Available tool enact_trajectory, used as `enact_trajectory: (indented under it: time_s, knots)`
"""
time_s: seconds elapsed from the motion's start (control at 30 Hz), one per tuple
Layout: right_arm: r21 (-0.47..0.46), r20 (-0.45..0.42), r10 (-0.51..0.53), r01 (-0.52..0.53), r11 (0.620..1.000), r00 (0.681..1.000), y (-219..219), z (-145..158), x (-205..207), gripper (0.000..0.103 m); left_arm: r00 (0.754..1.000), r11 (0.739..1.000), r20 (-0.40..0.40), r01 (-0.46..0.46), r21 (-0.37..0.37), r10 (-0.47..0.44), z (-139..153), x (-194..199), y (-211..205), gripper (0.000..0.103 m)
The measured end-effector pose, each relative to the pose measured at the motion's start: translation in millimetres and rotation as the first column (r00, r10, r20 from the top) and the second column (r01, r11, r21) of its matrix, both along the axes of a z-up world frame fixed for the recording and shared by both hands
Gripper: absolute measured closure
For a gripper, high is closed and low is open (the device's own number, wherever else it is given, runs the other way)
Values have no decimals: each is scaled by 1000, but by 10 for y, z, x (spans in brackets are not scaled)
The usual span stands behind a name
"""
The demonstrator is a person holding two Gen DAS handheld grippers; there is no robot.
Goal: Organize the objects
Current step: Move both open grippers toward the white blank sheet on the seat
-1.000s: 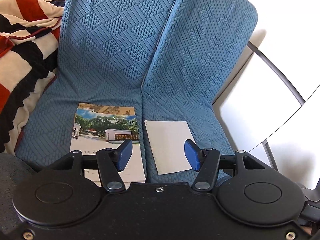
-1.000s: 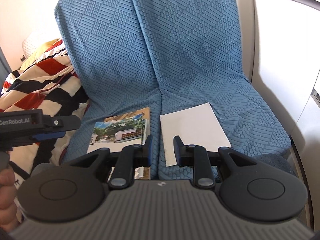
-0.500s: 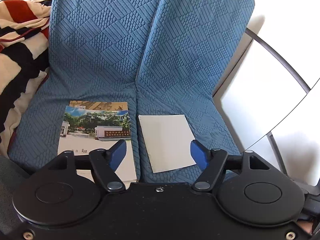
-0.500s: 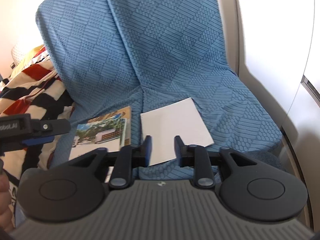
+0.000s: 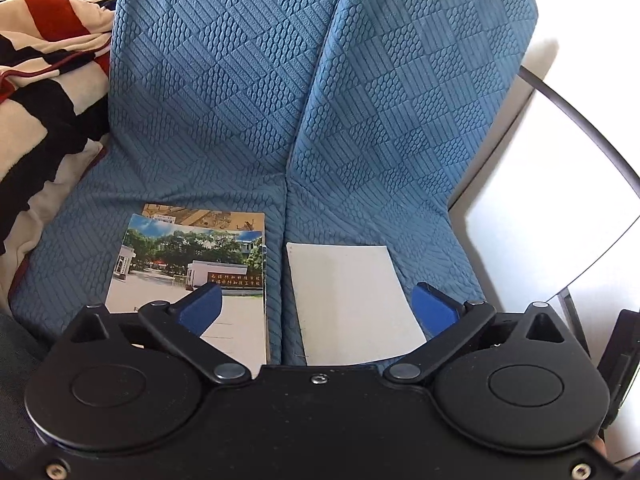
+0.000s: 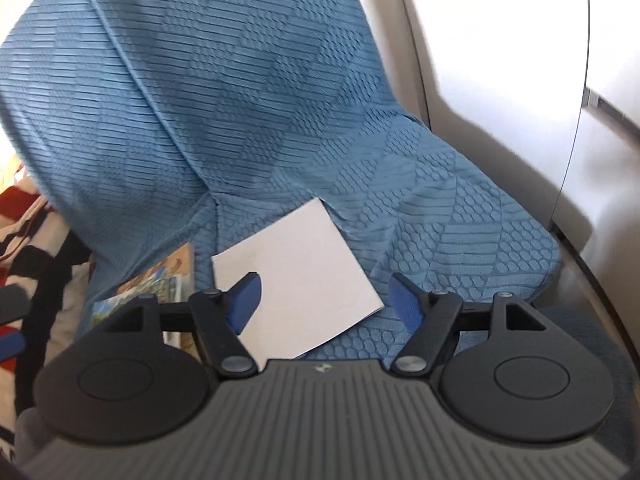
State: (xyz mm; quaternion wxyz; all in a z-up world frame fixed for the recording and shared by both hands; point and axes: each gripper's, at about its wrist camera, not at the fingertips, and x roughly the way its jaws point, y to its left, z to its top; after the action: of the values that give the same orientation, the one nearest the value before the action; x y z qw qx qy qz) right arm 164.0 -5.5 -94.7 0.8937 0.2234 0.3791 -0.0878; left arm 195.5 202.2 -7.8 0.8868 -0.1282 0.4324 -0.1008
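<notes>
Your left tongs (image 5: 316,304) are spreading wide, nothing between the blue pads, hovering over the seat. Your right tongs (image 6: 326,300) are opening too, empty, above the plain white paper booklet (image 6: 298,280). That white booklet (image 5: 352,300) lies flat on the right half of the blue quilted fabric chair seat (image 5: 360,128). The glossy photo-cover booklet (image 5: 192,276) lies on the left half atop another one, just beside the seam. Striped red, black and cream blanket (image 5: 44,92) at far left.
</notes>
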Motion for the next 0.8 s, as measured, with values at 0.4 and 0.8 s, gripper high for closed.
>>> enact_trajectory:
  time_s: [0.4, 0.8]
  knots:
    - [102, -7, 11, -11, 995, 1000, -258, -334, 171, 31, 996, 997, -38, 78, 16, -77, -325, 201, -346, 4]
    - [178, -13, 10, -7, 984, 1000, -451, -668, 290, 41, 989, 994, -106, 105, 31, -101, -692, 401, -661, 23]
